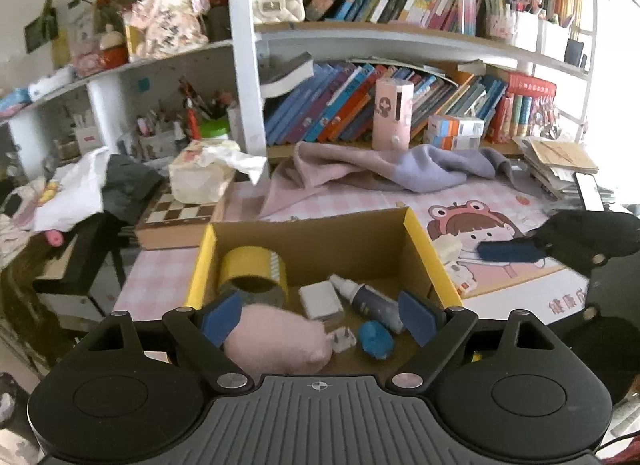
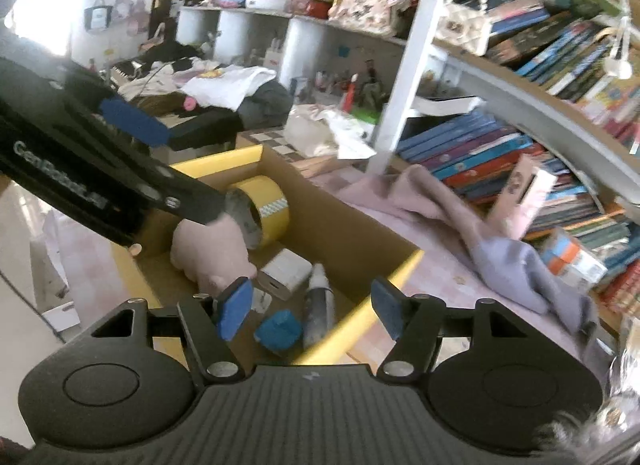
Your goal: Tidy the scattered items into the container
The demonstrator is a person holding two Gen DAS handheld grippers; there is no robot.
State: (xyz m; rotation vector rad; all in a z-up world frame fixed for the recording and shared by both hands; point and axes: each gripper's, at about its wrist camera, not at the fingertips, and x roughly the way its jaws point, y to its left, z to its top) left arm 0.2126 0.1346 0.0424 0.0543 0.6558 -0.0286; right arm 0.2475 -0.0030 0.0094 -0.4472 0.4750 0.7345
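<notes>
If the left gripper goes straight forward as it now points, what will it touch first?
Most likely the pink plush toy, which lies in the cardboard box directly ahead of the left gripper, between its open jaws. The white box and the small bottle lie just beyond. Depth is uncertain.

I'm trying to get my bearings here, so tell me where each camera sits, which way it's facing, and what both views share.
Left wrist: rides the left gripper, looking forward and down into the cardboard box toward the bookshelf; its own open fingers show, and the right gripper at the right edge.
Right wrist: rides the right gripper, facing the box from its right side; open fingers show, the left gripper crosses upper left.
Shared: box, yellow tape roll, pink plush.
</notes>
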